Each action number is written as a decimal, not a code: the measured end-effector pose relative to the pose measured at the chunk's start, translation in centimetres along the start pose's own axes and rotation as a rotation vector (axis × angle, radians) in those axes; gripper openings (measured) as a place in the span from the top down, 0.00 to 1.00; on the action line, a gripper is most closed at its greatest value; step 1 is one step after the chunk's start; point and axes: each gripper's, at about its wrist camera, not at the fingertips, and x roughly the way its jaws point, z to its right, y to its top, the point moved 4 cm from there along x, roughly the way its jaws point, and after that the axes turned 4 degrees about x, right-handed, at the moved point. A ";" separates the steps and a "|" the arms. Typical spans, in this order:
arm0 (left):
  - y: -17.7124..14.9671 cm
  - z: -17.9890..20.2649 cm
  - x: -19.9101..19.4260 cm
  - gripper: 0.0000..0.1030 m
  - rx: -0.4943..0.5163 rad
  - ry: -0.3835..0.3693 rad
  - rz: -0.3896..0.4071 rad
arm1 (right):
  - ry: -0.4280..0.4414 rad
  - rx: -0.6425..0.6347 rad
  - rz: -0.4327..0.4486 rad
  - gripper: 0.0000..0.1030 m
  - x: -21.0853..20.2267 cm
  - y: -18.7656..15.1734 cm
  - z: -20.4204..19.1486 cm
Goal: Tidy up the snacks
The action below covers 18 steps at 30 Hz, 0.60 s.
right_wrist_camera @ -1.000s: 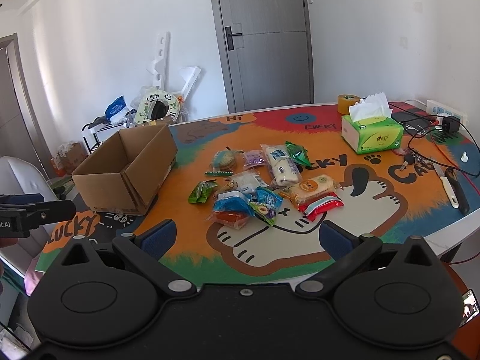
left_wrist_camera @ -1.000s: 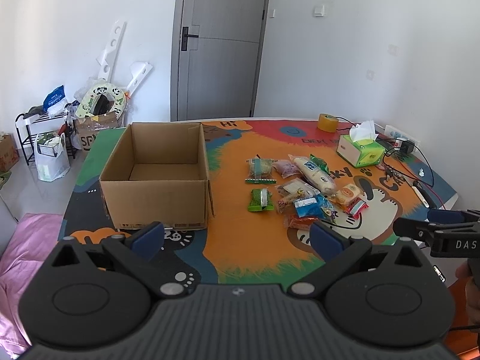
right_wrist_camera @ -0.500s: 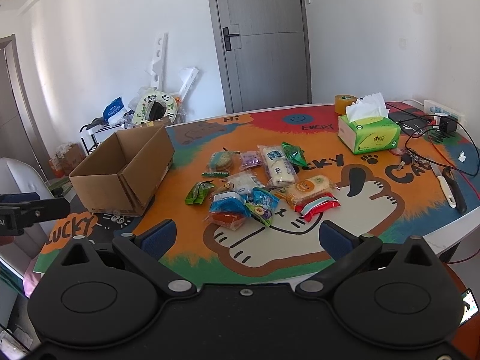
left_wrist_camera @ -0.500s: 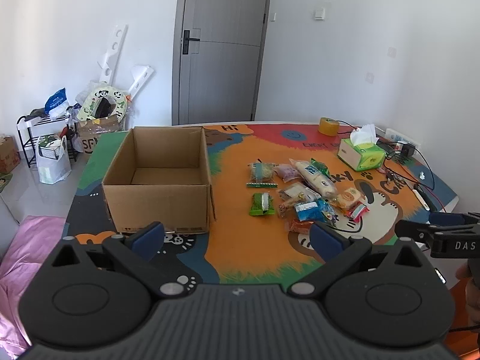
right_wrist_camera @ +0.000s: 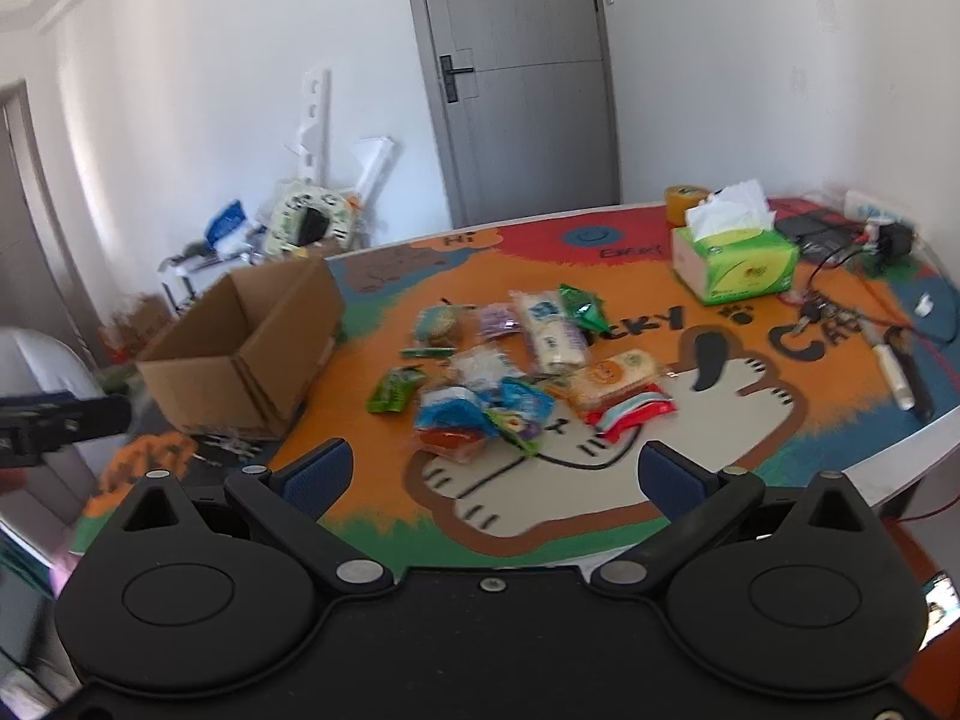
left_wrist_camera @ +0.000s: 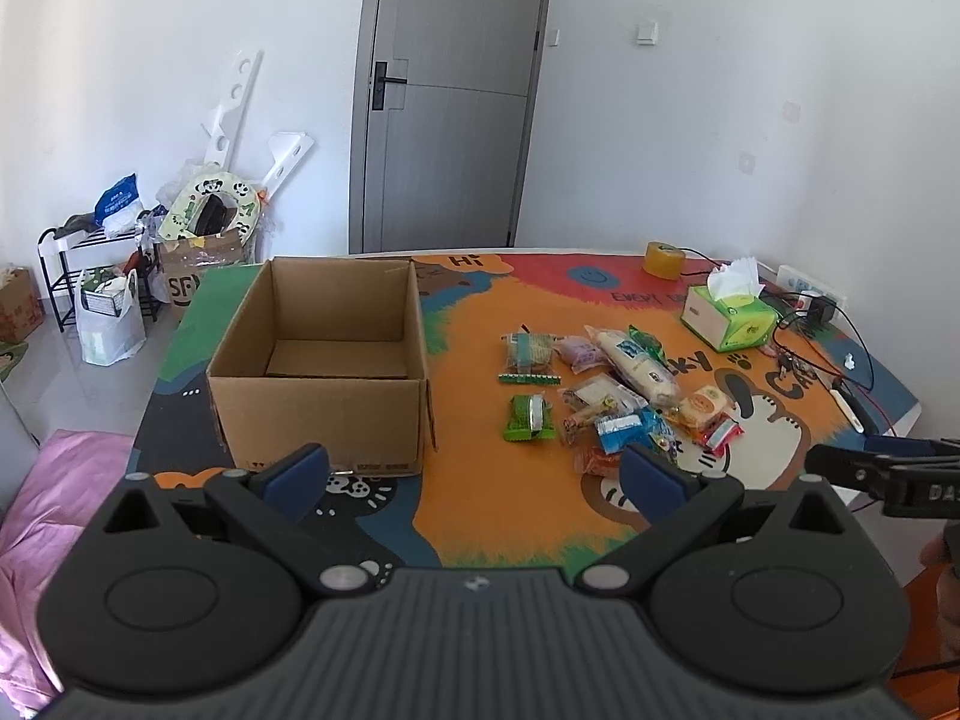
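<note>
An open, empty cardboard box (left_wrist_camera: 318, 360) stands on the left of a colourful cartoon table mat (left_wrist_camera: 480, 510). It also shows in the right wrist view (right_wrist_camera: 240, 354). A pile of several snack packets (left_wrist_camera: 612, 384) lies to its right; in the right wrist view the pile (right_wrist_camera: 510, 372) is ahead of me. My left gripper (left_wrist_camera: 474, 480) is open and empty, held above the table's near edge. My right gripper (right_wrist_camera: 495, 477) is open and empty, short of the pile.
A green tissue box (left_wrist_camera: 729, 318), a yellow tape roll (left_wrist_camera: 663, 260), cables and a charger (left_wrist_camera: 819, 312) sit at the right. A pen (right_wrist_camera: 894, 372) lies near the right edge. A door, bags and a rack (left_wrist_camera: 90, 276) stand behind.
The right gripper has moved closer to the snack pile and tilted, so its view is blurred. The left gripper has shifted slightly, with both staying open.
</note>
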 end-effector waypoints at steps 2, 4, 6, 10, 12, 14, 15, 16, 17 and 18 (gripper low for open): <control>0.2 0.1 0.2 0.01 0.010 -0.002 0.004 | 0.005 0.005 0.015 0.00 -0.1 0.2 0.2; 0.3 0.4 0.6 0.01 0.021 -0.001 0.001 | -0.024 -0.019 0.024 0.00 0.1 0.2 0.3; 0.5 0.7 1.1 0.01 0.023 -0.008 0.000 | -0.044 -0.027 0.028 0.00 0.3 0.3 0.6; 0.8 1.6 2.2 0.01 0.018 -0.015 -0.006 | -0.046 0.002 0.021 0.00 1.0 0.1 2.0; 0.8 2.0 2.8 0.01 0.024 -0.017 -0.007 | -0.053 0.006 0.020 0.00 1.4 -0.1 2.6; 0.8 2.4 3.6 0.01 0.026 -0.018 -0.013 | -0.062 0.012 0.026 0.00 1.7 -0.2 3.3; 0.7 2.6 4.0 0.01 0.023 -0.021 -0.016 | -0.067 0.019 0.030 0.00 1.8 -0.2 3.8; 0.7 2.7 4.4 0.01 0.020 -0.026 -0.019 | -0.073 0.026 0.032 0.00 1.9 -0.3 4.2; 0.6 2.9 4.8 0.01 0.014 -0.032 -0.024 | -0.073 0.029 0.037 0.00 2.1 -0.3 4.5; 0.6 3.0 5.3 0.01 0.011 -0.038 -0.030 | -0.065 0.027 0.045 0.00 2.1 -0.3 4.8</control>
